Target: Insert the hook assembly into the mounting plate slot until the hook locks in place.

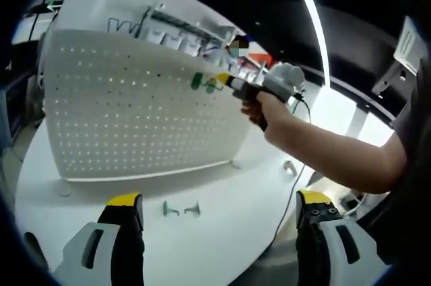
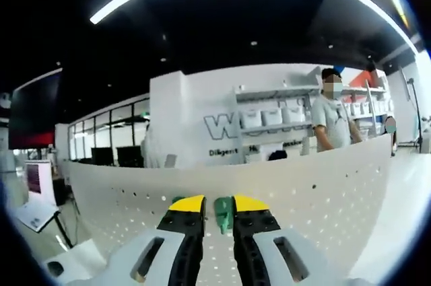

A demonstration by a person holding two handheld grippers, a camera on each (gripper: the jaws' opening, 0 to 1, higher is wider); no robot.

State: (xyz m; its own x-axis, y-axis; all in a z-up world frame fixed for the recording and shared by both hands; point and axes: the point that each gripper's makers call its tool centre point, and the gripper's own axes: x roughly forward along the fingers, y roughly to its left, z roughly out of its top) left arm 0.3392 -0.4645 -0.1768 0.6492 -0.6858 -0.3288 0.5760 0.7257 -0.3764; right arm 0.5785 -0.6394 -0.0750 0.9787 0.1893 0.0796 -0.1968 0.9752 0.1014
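On the round white surface [image 1: 222,225] a white perforated mounting plate [image 1: 135,118] stands upright. The right hand-held gripper [image 2: 217,213] is clenched on a green hook [image 2: 223,213], holding it against the plate near its upper edge; in the left gripper view the same hook [image 1: 196,81] shows at the top right part of the plate, with a person's hand [image 1: 266,108] behind the tool. The left hand-held gripper [image 1: 219,205] hangs released, jaws wide apart and grasping nothing. 2 small metal hooks [image 1: 180,210] lie on the surface just before the plate.
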